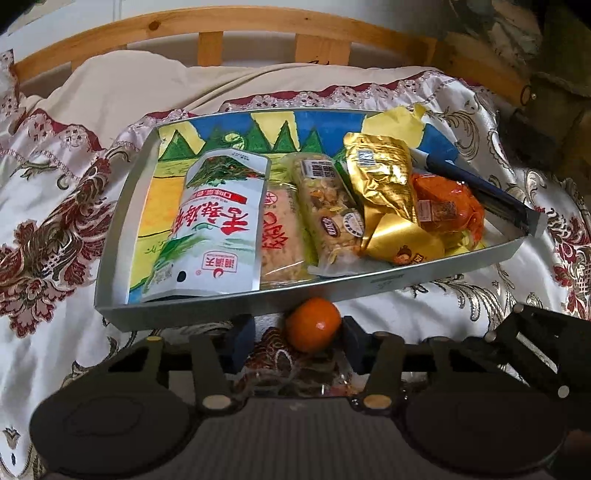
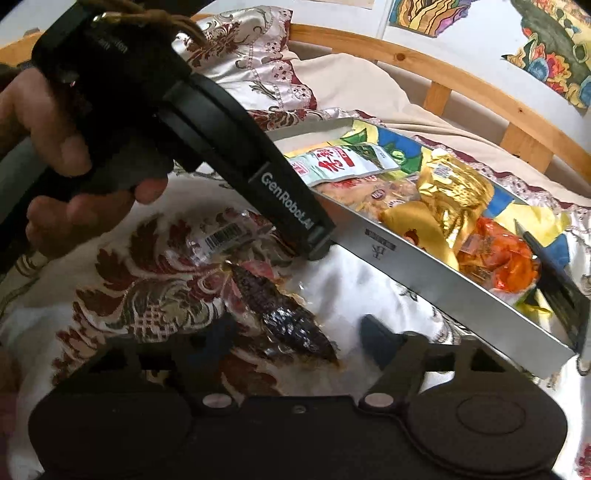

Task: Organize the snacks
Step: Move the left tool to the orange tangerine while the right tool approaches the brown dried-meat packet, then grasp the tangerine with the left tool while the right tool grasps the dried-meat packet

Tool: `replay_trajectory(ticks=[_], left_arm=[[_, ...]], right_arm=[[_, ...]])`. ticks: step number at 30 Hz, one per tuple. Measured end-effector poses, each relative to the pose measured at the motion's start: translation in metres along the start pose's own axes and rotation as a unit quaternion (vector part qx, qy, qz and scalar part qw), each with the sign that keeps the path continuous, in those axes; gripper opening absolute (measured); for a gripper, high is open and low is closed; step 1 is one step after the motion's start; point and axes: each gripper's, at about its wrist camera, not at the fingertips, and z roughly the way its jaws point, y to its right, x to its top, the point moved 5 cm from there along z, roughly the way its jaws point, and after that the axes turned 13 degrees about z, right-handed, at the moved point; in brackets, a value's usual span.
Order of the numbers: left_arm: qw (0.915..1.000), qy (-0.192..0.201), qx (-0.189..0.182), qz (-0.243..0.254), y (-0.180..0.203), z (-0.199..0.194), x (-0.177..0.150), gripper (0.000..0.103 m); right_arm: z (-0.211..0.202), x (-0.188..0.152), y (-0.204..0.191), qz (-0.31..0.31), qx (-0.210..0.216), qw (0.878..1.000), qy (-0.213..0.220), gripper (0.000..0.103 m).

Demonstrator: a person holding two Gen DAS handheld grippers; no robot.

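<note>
A grey tray with a painted bottom sits on the bed and holds a white-green pouch, a rice cracker pack, a nut bar, gold packets, an orange packet and a dark blue bar. My left gripper is open, with a small orange between its fingers, touching the right one, in front of the tray's near wall. My right gripper is open over a clear packet of dark dried snack on the bedspread. The tray lies to its right.
The bed is covered by a white and red floral bedspread. A wooden headboard curves behind the tray. In the right wrist view the hand-held left gripper body crosses the upper left. Paintings hang on the wall.
</note>
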Motion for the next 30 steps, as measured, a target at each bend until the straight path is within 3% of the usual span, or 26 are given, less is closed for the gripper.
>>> replay_trajectory(ticks=[4,7,12,15,17,23,27,30], left_arm=[[0.9999,0.004,-0.004,0.008,0.002,-0.006,-0.003,0.034],[0.9999,0.007,-0.005,0.006,0.001,-0.010,-0.004,0.034],[0.9999,0.009,0.000,-0.011,-0.008,-0.022,-0.010,0.034],[0.9996,0.012,0.008,-0.025,-0.017,-0.031,-0.018,0.034],[0.9991,0.014,0.014,-0.037,-0.024,-0.037,-0.024,0.034],[0.9971,0.017,0.024,-0.070,-0.040,-0.049,-0.036,0.034],[0.9954,0.020,0.029,-0.089,-0.044,-0.055,-0.045,0.034],[0.9942,0.021,0.030,-0.101,-0.045,-0.060,-0.051,0.034]], right_arm=[[-0.008,-0.004,0.001,-0.005,0.003,1.000,-0.009,0.048],[-0.013,-0.007,-0.001,-0.024,-0.009,1.000,-0.011,0.046],[-0.016,-0.009,-0.002,-0.025,-0.017,0.999,-0.011,0.048],[-0.014,-0.008,-0.004,-0.041,-0.028,0.999,-0.007,0.063],[-0.012,-0.006,-0.003,-0.052,-0.027,0.998,-0.006,0.068],[0.005,0.005,0.005,-0.070,0.017,0.997,-0.014,0.083],[0.008,0.009,0.011,-0.047,0.045,0.997,-0.033,0.071],[0.001,0.004,0.005,-0.060,0.027,0.997,-0.028,0.063]])
